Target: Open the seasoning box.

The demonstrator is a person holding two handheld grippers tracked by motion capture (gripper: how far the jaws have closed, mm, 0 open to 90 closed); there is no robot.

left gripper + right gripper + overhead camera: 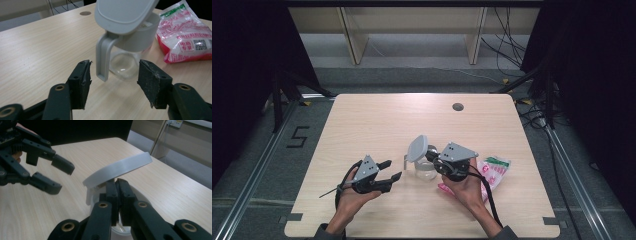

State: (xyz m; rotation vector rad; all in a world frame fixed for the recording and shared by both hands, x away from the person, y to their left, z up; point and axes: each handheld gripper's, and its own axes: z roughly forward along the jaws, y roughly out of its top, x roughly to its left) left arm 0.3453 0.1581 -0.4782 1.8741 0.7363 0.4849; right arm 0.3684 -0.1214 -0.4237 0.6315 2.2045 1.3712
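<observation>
A small clear glass jar with a grey collar and a side handle stands at the table's middle front. Its grey flip lid is tilted up and open. My right gripper comes from the jar's right, and its jaws are shut on the collar's rim under the raised lid. My left gripper is open just left of the jar. It faces the handle with nothing between its fingers. In the right gripper view the left gripper hangs open beside the lid.
A pink and white plastic bag with printed labels lies right of the jar, partly under the right hand; it also shows behind the jar. The light wooden table has a round cable hole near its far edge.
</observation>
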